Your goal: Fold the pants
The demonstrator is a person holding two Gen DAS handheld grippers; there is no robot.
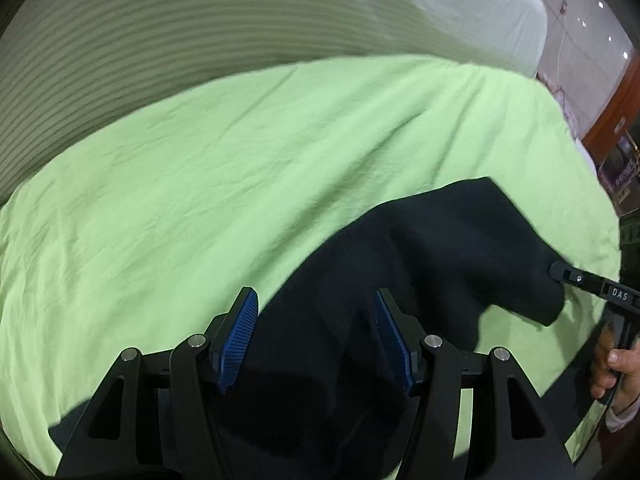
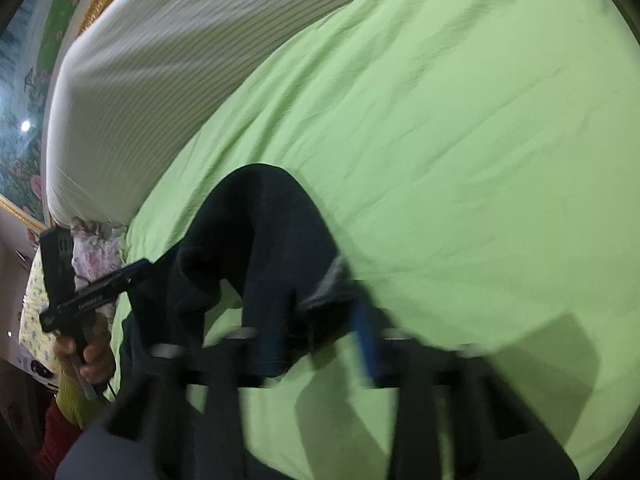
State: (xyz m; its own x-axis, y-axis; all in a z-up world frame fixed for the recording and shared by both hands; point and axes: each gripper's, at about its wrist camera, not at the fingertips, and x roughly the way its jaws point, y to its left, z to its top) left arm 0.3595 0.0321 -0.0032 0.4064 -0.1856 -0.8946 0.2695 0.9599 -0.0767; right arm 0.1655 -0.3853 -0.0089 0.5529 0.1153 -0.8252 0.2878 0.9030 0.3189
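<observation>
the dark pants point(image 1: 420, 272) lie bunched on the light green sheet point(image 1: 240, 184), humped toward 1 o'clock in my left wrist view and running back under my tool at 6. my left gripper point(image 1: 316, 340) has its blue pads point(image 1: 236, 344) spread wide with the cloth between them, neither pad pressing it. my right gripper point(image 1: 558, 270) comes in from 3 o'clock, its tip touching the pants' edge; in its own blurred view i cannot tell whether it pinches the fabric. a striped white pillow point(image 1: 160, 20) lies beyond the sheet at 11 o'clock.
</observation>
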